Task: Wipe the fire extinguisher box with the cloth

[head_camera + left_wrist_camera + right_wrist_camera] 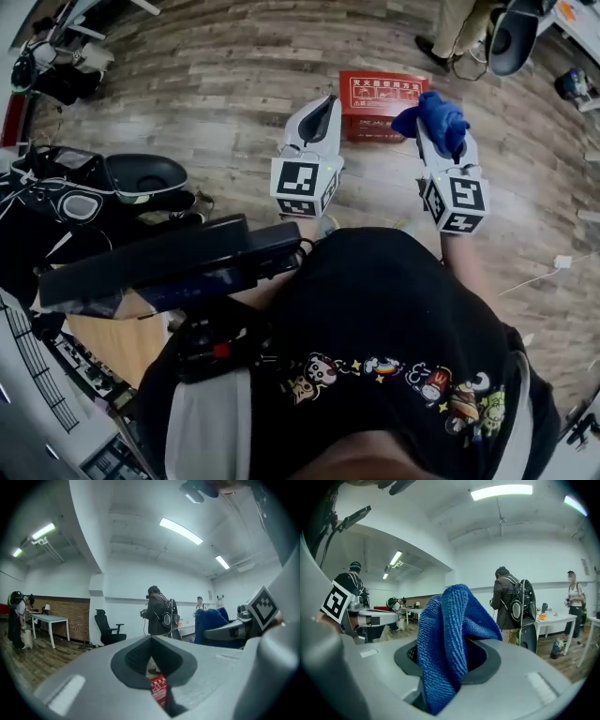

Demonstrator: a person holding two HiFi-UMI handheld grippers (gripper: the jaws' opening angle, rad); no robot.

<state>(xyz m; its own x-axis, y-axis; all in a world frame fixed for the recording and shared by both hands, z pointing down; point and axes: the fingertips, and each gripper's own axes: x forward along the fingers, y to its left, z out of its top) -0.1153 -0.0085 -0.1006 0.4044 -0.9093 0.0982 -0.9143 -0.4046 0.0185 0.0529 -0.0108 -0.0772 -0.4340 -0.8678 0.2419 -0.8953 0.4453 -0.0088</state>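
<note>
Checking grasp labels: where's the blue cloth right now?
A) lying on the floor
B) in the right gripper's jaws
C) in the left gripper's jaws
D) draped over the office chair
B: the blue cloth is pinched between the jaws of the right gripper, while the left gripper has its jaws together on nothing.
</note>
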